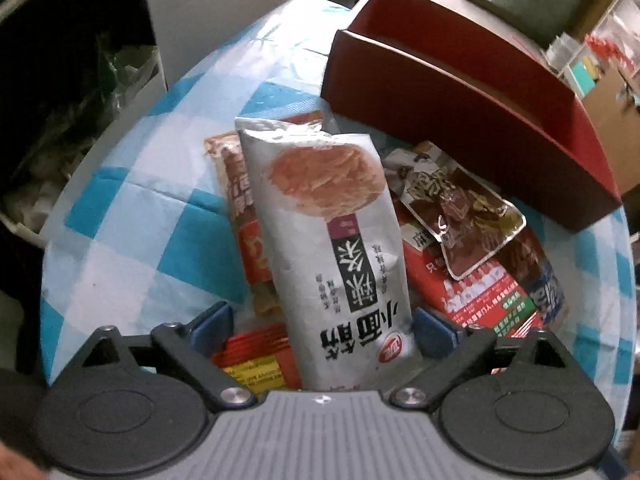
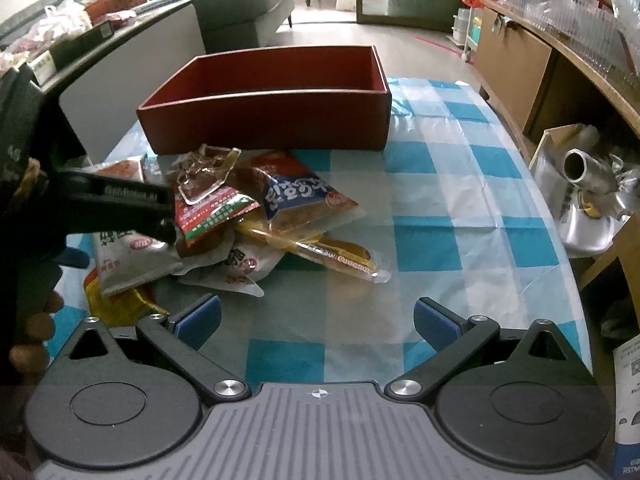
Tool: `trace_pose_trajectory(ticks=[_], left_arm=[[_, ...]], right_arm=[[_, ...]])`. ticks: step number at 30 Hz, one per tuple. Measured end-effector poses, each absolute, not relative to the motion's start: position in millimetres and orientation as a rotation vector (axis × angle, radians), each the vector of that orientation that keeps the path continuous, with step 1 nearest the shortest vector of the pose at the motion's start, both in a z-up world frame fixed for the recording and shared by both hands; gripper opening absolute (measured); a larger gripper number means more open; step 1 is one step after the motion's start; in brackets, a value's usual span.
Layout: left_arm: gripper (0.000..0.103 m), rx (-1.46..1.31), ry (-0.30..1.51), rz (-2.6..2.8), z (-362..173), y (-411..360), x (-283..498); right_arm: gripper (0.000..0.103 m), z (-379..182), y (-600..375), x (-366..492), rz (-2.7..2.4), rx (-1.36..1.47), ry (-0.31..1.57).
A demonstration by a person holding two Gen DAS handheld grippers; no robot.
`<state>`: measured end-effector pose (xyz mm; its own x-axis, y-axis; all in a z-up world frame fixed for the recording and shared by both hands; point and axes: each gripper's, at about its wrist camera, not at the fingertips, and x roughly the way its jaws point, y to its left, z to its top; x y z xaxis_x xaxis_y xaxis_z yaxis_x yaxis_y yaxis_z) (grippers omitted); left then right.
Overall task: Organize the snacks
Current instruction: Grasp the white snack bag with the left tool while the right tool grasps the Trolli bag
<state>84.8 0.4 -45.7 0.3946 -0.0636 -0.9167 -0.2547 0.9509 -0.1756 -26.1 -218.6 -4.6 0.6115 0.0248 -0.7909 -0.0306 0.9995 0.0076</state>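
Observation:
A long silver snack packet (image 1: 320, 224) with a picture of orange strips lies on top of the snack pile (image 2: 240, 216). My left gripper (image 1: 322, 326) is open and straddles the packet's near end. The right pad (image 1: 434, 330) is at the packet's edge, while the left pad (image 1: 212, 324) stands apart from it, over a red and yellow packet (image 1: 256, 356). The empty red box (image 2: 272, 120) stands just behind the pile, and its wall (image 1: 460, 120) rises at the upper right. My right gripper (image 2: 318, 322) hangs open over bare tablecloth with nothing between its fingers.
A blue and white checked cloth (image 2: 440, 208) covers the table. In the right wrist view the left tool's black housing (image 2: 120, 204), held by a hand (image 2: 36, 320), covers the pile's left side. A white cabinet (image 2: 132, 72) stands at the left and wooden shelving (image 2: 520, 60) at the right.

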Motion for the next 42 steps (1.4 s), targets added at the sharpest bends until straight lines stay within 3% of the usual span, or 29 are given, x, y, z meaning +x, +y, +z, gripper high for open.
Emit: trace_pose_trajectory(ticks=[4,7,11,17,30,32,34,42], left_arm=[[0.053,-0.249,1.131,0.075,-37.0,-3.0,76.4],[0.051,-0.225,1.140,0.051,-31.4,0.4,73.6],[0.022,-0.179,1.135,0.031,-22.6,11.4,62.1],[0.016,-0.233,1.113,-0.027,-13.8,33.1,56.3],[0.018,-0.194,1.162,-0.029,-27.8,47.5,60.2],[0.015,-0.203,1.158,-0.034,-26.3,52.8,58.9],[0.014,-0.191,1.156,-0.048,-22.7,57.0,56.0],[0.013,-0.272,1.142,-0.112,-6.1,84.0,49.7]], right_arm=[[0.103,-10.3,-214.5,-24.6,0.035,-0.033,0.935],[0.103,-17.8,-211.1,-22.0,0.034,-0.055,0.969],[0.103,-30.6,-209.2,-19.2,0.024,-0.090,1.009],[0.103,-49.9,-200.1,-16.9,0.034,-0.157,1.067],[0.103,-60.1,-212.5,-20.8,0.016,-0.052,1.034],[0.103,-57.2,-211.6,-18.3,0.029,-0.070,1.050],[0.096,-46.8,-201.1,-20.5,0.104,-0.109,1.062],[0.097,-16.2,-95.1,-56.3,0.680,-0.479,0.887]])
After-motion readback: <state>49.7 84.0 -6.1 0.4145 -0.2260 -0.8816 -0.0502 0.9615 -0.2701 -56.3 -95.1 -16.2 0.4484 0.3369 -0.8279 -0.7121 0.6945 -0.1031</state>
